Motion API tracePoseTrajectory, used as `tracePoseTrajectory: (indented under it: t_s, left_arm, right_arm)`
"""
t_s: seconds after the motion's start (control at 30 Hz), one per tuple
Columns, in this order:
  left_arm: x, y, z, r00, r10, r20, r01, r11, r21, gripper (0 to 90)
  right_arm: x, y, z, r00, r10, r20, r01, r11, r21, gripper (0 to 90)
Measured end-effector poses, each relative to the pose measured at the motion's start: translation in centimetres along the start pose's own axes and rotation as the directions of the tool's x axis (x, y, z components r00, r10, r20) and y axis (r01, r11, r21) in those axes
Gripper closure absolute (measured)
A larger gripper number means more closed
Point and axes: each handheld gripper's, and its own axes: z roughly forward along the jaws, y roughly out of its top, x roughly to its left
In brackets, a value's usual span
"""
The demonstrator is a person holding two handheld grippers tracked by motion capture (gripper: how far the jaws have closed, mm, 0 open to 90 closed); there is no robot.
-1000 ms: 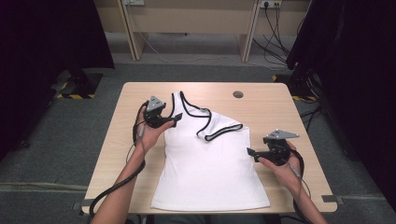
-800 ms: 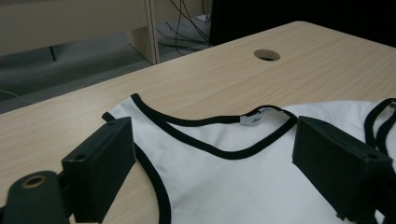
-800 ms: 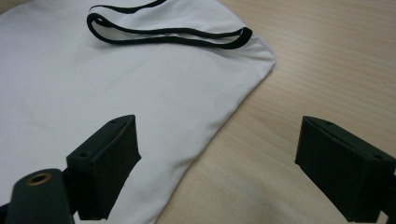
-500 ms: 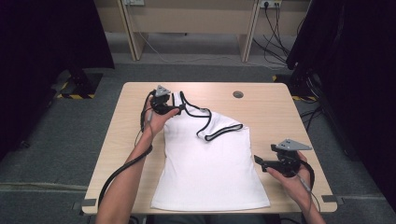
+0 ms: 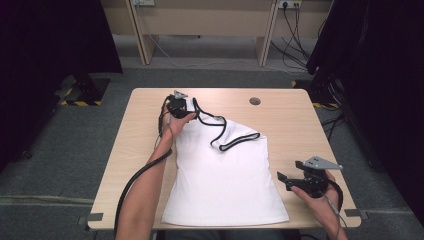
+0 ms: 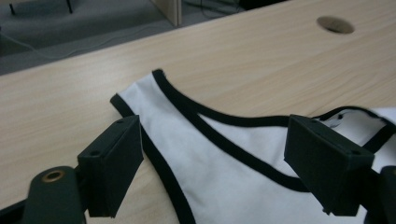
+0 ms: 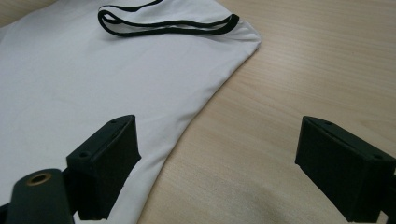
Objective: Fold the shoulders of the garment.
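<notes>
A white tank top (image 5: 220, 175) with black trim lies flat on the wooden table (image 5: 300, 130), its right strap folded over onto the chest. My left gripper (image 5: 192, 116) is at the far left shoulder strap (image 6: 187, 112). Its jaws have just been closing, and they straddle the strap without pressing on it (image 6: 219, 172). My right gripper (image 5: 283, 181) hovers open by the top's right side edge near the hem. In the right gripper view (image 7: 224, 172) one jaw is over the white fabric (image 7: 93, 84) and the other over bare wood.
A round cable hole (image 5: 255, 101) sits in the table's far right part, also seen as the hole (image 6: 335, 24) beyond the strap. Grey carpet surrounds the table, with desk legs and cables at the back. Bare wood lies left and right of the top.
My left gripper has moved away from me and lower, to the far shoulder strap. The right gripper has drawn back toward the near right corner of the table.
</notes>
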Motion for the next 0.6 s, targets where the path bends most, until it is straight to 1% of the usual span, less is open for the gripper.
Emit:
tracePoseTrajectory:
  t_s: [0.07,0.13,0.27,0.33,0.53,0.6]
  left_arm:
    - [0.0,-0.2,0.5,1.0000,-0.007,-0.008,0.007,0.9996,0.027,20.1]
    - [0.0,-0.2,0.9,0.9999,0.003,-0.012,-0.002,0.9984,0.056,23.0]
    - [0.4,-0.3,1.5,0.9992,-0.017,-0.035,0.020,0.9952,0.096,24.1]
    - [0.5,-0.3,1.7,0.9987,-0.015,-0.049,0.021,0.9932,0.114,24.7]
    - [0.9,-0.4,2.1,0.9981,-0.025,-0.056,0.033,0.9881,0.150,29.5]
    - [1.0,-0.4,2.2,0.9980,-0.032,-0.055,0.040,0.9881,0.149,29.8]
  right_arm:
    - [0.1,0.1,0.0,1.0000,-0.006,-0.003,0.006,1.000,-0.004,13.4]
    - [0.2,0.2,0.0,0.9999,-0.008,-0.007,0.008,1.000,-0.009,13.4]
    - [0.3,0.4,-0.1,0.9998,-0.016,-0.011,0.015,1.000,-0.015,13.4]
    - [0.3,0.4,-0.1,0.9998,-0.016,-0.012,0.015,1.000,-0.017,13.4]
    - [0.3,0.3,0.0,0.9998,-0.015,-0.014,0.014,1.000,-0.017,13.3]
    - [0.3,0.3,-0.1,0.9997,-0.017,-0.015,0.016,1.000,-0.019,13.4]
